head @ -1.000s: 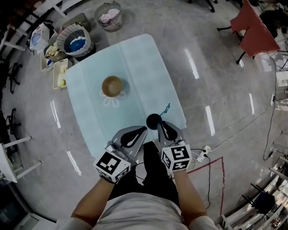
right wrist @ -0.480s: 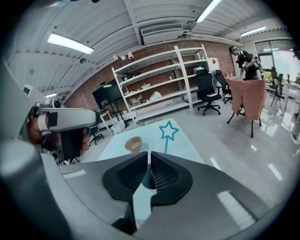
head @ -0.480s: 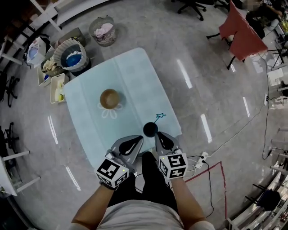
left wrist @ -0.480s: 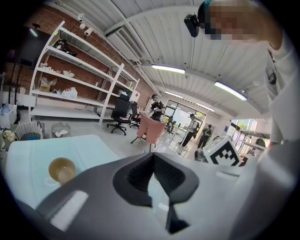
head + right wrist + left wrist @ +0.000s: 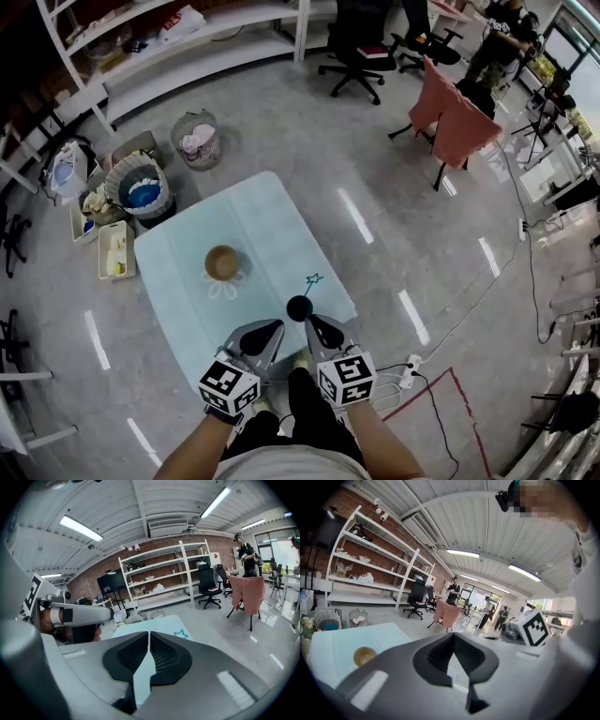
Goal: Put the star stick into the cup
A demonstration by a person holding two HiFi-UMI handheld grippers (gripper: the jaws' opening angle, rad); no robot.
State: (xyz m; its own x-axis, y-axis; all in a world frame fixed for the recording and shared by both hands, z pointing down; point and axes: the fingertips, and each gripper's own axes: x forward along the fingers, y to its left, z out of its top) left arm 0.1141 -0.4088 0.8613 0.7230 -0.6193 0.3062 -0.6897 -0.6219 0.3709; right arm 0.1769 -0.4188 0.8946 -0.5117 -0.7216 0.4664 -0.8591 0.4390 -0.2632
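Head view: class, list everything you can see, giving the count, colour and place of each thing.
pale blue table: one, mid-floor
brown round cup: one, on the table's picture-left part
white flower-shaped mat: one, under the cup
teal star stick: one, lying near the table's near corner
black ball: one, beside the stick
grey wire bin: one, beyond the table
round basket: one, blue inside, picture-left of the table
black office chair: one, far
pink-draped chair: one, far right
left claw: one, grey, shut, empty
right claw: one, grey, shut, empty

Open-plan lab workshop.
White shelving (image 5: 164, 569) lines a brick wall (image 5: 159, 542); office chairs (image 5: 361, 42), strip lights (image 5: 80, 528), a corrugated ceiling (image 5: 117, 508) and a polished grey floor (image 5: 375, 159).
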